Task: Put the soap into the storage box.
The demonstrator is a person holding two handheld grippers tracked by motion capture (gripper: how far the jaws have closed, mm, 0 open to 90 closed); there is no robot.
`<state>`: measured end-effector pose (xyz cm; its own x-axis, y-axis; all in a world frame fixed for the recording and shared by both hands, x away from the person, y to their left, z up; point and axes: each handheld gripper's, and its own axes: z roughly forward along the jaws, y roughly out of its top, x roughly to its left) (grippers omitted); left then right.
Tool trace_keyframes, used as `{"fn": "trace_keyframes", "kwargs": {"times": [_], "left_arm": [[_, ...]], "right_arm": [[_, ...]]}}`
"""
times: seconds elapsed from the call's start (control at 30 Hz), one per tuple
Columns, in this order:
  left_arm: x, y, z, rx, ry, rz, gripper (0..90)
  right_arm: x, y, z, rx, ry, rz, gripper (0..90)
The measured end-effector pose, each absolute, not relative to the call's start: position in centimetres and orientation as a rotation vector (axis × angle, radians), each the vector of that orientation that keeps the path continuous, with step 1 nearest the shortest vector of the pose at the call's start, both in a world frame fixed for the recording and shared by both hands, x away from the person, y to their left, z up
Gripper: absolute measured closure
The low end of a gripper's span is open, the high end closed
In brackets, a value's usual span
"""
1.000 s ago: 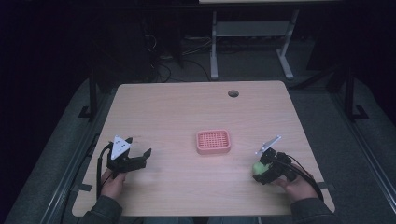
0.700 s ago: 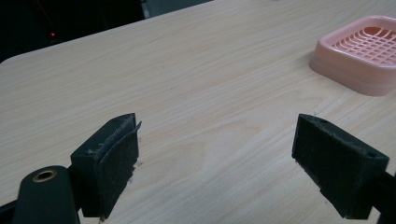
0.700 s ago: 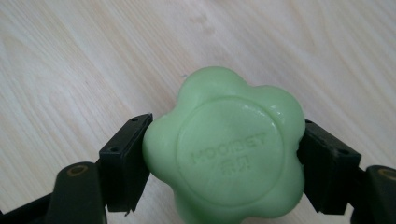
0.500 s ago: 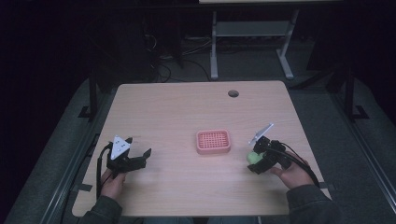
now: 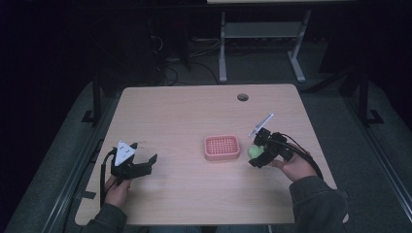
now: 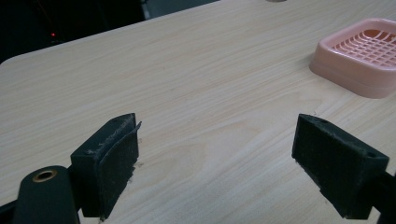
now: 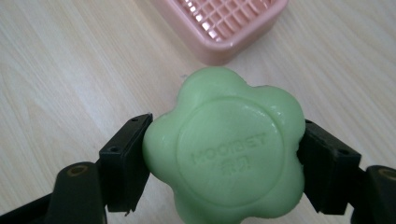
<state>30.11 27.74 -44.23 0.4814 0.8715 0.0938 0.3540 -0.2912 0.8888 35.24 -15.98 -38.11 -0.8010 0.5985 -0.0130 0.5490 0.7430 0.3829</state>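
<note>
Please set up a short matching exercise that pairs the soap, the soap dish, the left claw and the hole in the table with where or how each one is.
Things:
1. soap
2. soap dish
3. left claw
4. hole

States:
A. open, nothing between its jaws
B. clamped in the right claw
C. in the table near its far edge
D. resting mid-table, nothing on its grid

Pairs: 1-B, 2-D, 3-A, 4-C

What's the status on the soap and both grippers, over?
Right gripper shut on green soap, lifted beside the pink soap dish. Left gripper open, nothing between its jaws, low over the table. Path to dish unobstructed.
</note>
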Motion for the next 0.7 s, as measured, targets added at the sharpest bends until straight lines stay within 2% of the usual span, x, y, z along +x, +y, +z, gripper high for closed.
{"fn": "trace_keyframes", "kwargs": {"times": [0.7], "left_arm": [[30.1, 27.8, -44.2, 1.851, 1.024, 0.746, 14.4]], "right_arm": [[38.6, -12.4, -37.7, 0.863, 2.864, 0.511, 25.7]]}}
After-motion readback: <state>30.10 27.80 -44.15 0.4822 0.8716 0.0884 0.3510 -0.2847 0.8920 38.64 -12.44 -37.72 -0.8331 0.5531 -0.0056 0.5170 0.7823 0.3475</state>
